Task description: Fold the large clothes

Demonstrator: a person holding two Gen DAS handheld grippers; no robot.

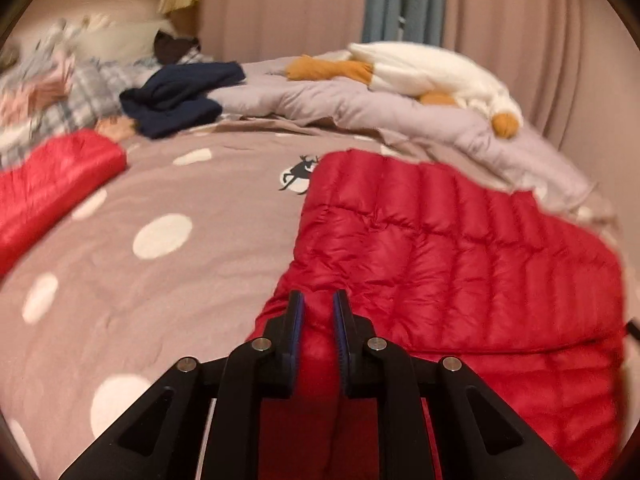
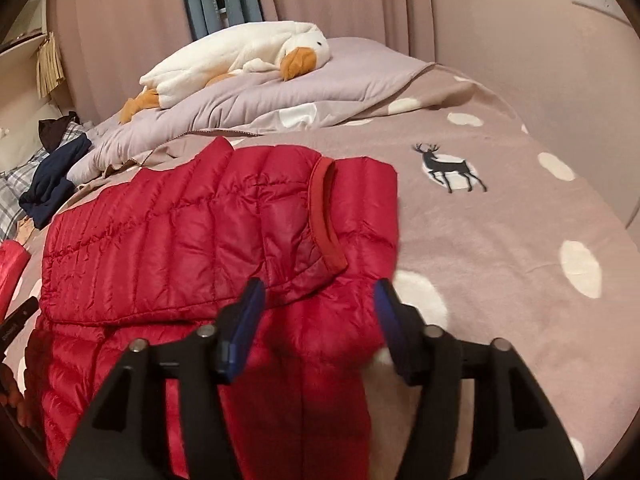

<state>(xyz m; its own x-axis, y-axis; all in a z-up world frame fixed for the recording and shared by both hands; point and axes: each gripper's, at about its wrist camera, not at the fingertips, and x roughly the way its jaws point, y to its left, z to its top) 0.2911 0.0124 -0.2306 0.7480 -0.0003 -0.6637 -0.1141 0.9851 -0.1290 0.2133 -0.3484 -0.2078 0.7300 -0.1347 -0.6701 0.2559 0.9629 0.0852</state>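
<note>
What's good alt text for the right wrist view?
The right gripper, jaws open, straddles a fold of a red quilted puffer vest spread on a taupe polka-dot bedspread with a deer print. Behind, a white plush goose lies on a lavender duvet before pink curtains.

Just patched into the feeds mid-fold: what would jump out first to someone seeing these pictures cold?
The bright red puffer jacket dominates, spread on the polka-dot bedspread right in front of both grippers. The left gripper is pinched on a fold of it, while the right gripper hangs open above its near edge. Behind, a white plush goose lies on the lilac duvet.
</note>
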